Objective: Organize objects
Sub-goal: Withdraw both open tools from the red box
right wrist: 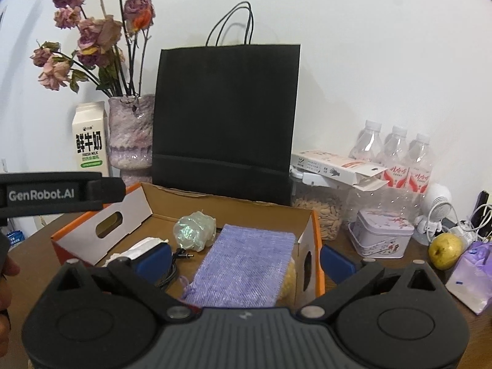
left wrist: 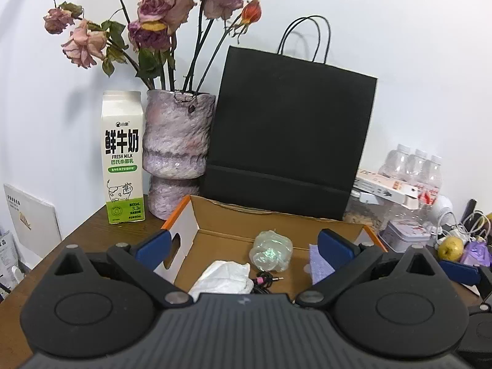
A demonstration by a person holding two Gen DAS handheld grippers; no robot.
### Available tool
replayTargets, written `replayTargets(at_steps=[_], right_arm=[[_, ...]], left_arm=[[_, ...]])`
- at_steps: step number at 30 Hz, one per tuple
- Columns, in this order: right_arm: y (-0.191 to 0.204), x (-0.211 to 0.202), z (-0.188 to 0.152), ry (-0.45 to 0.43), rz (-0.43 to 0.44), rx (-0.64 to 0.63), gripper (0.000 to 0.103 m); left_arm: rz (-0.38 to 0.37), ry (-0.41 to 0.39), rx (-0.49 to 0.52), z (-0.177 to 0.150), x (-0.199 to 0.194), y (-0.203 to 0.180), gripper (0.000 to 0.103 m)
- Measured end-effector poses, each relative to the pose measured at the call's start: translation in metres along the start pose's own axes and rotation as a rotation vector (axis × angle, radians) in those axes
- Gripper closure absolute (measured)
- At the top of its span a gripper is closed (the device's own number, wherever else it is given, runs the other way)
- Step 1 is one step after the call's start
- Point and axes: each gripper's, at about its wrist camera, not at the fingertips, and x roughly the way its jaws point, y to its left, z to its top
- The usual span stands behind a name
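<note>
On the table's back edge, against the wall, stand a milk carton (left wrist: 123, 156), vase (left wrist: 176, 150) and black bag (left wrist: 286, 129). Before them an open box (right wrist: 147, 203) holds a shiny ball (right wrist: 193, 230), tissue (left wrist: 224, 276), cable (left wrist: 264, 279) and purple pouch (right wrist: 246, 267). Both the left gripper (left wrist: 246, 243) and the right gripper (right wrist: 246, 258) hover over the box, jaws spread wide and holding nothing.
</note>
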Motion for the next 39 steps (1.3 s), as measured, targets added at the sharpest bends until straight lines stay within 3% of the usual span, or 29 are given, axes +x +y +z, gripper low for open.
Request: replayTargets(at_steps=[12,22,39], right_arm=[[-0.005,-0.058,-0.012,-0.071,0.001,-0.015,0.0],[-0.007,-0.095,-0.042,-0.065,0.017,-0.014,0.0],[-0.013,-0.149,-0.099,-0.048,0.013,0.002,0.0]], left_arm=[[-0.028,-0.018,0.012,-0.018,-0.046,0.004,0.0],[-0.059,-0.01,0.055,-0.049,-0.081,0.009,0.0],[-0.106,0.108,0.115,-0.099,-0.118,0.005,0.0]])
